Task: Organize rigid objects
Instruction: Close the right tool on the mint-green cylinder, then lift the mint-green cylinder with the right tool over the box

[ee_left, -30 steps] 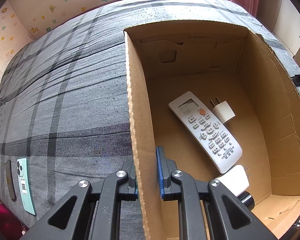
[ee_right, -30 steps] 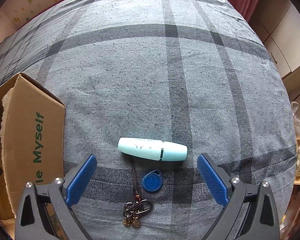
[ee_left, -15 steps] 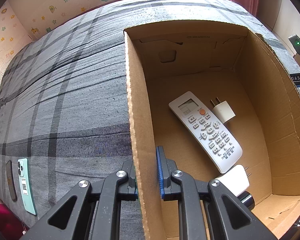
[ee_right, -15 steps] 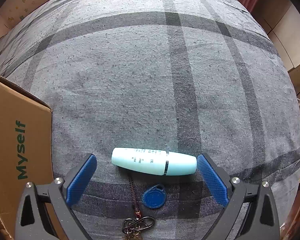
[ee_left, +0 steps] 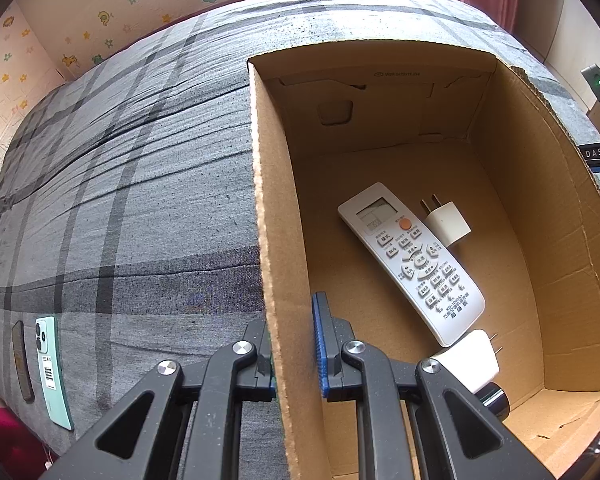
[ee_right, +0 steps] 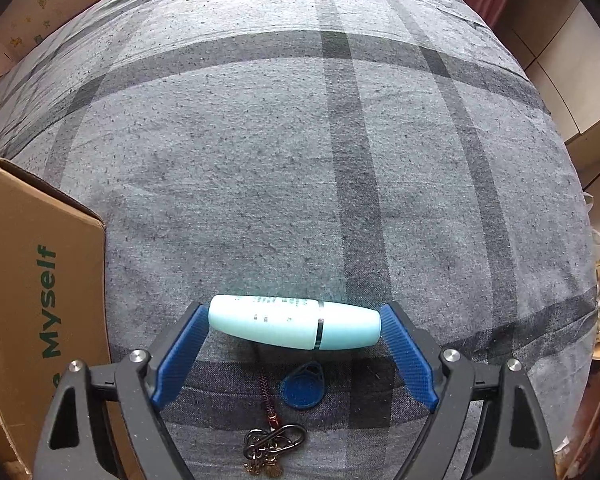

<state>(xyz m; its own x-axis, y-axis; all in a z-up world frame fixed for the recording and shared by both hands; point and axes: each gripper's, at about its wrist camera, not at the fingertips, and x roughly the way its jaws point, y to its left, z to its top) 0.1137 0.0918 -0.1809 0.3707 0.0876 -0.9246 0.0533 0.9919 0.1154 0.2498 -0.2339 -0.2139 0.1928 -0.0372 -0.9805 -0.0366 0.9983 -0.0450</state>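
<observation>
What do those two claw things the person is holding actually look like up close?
Both look alike. The left gripper and right gripper each have two matte black plastic arms with triangular cut-outs, joined by round silver screws. Each arm ends in a flat finger faced with a ribbed bright blue pad. No cables, labels or sleeves show in either wrist view.

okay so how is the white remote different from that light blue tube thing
The white remote lies inside the cardboard box; the light blue tube lies on the grey plaid bedcover.
The remote is flat, with a screen and buttons; the tube is round and smooth.
No gripper is at the remote, while the right gripper has a finger at each end of the tube.
Both lie flat.
</observation>
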